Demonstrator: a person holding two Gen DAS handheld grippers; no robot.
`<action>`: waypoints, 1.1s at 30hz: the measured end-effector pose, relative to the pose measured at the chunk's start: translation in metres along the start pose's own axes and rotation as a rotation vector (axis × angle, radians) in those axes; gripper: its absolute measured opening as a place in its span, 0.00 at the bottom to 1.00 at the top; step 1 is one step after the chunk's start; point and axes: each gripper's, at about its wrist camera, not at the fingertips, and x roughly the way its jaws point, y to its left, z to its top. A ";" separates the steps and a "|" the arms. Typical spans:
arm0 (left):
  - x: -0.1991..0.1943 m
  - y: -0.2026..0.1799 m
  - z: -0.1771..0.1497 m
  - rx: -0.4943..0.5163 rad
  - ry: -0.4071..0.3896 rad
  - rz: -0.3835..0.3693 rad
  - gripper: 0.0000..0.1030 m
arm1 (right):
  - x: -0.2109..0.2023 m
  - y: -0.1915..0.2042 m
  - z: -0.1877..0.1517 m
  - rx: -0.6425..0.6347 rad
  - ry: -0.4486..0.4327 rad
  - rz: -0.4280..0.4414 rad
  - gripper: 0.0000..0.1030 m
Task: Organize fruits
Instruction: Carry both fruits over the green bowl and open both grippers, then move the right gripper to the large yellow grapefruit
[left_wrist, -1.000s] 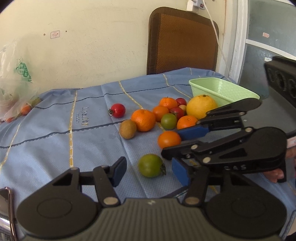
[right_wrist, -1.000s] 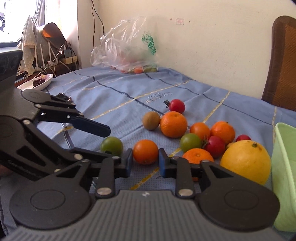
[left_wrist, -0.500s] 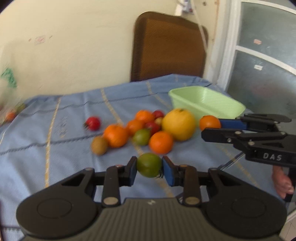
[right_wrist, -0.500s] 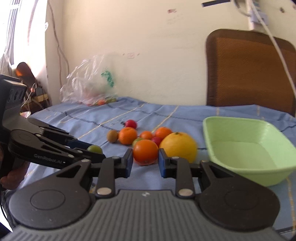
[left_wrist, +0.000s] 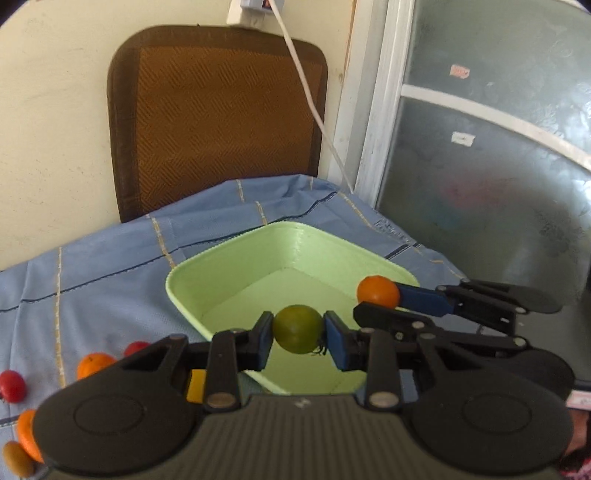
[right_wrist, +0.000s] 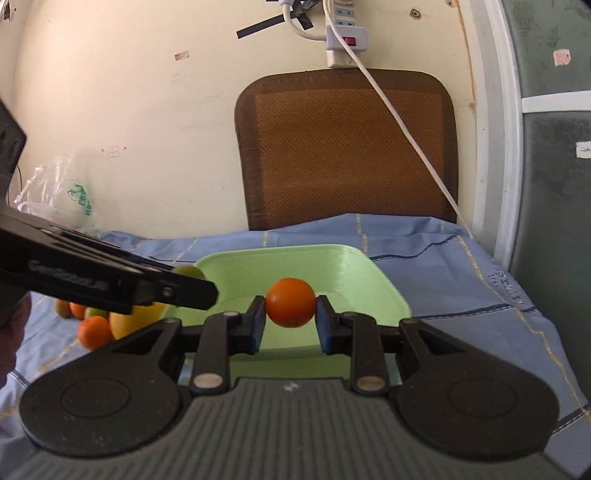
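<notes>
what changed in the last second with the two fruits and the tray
The left gripper closed on the green tomato; the right gripper already gripped the orange fruit. Both were carried from the fruit pile over the green tray. The tray remains empty.

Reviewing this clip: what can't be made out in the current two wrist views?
- Near part of the green tray: left wrist view, hidden behind the left gripper and its green fruit.
- Fruit pile: right wrist view, mostly covered by the left gripper's arm; count unclear.
- Kiwi: left wrist view, cut by the frame edge.
- Plastic bag contents: right wrist view, too faint.
</notes>
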 end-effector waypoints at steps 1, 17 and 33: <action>0.006 -0.001 -0.001 -0.002 0.011 0.009 0.29 | 0.001 0.001 -0.001 -0.009 -0.002 -0.005 0.31; -0.066 0.034 -0.006 -0.104 -0.143 0.060 0.53 | -0.010 -0.010 0.001 0.051 -0.049 -0.012 0.31; -0.128 0.093 -0.099 -0.227 -0.079 0.166 0.60 | -0.027 0.057 0.009 -0.039 -0.049 0.137 0.32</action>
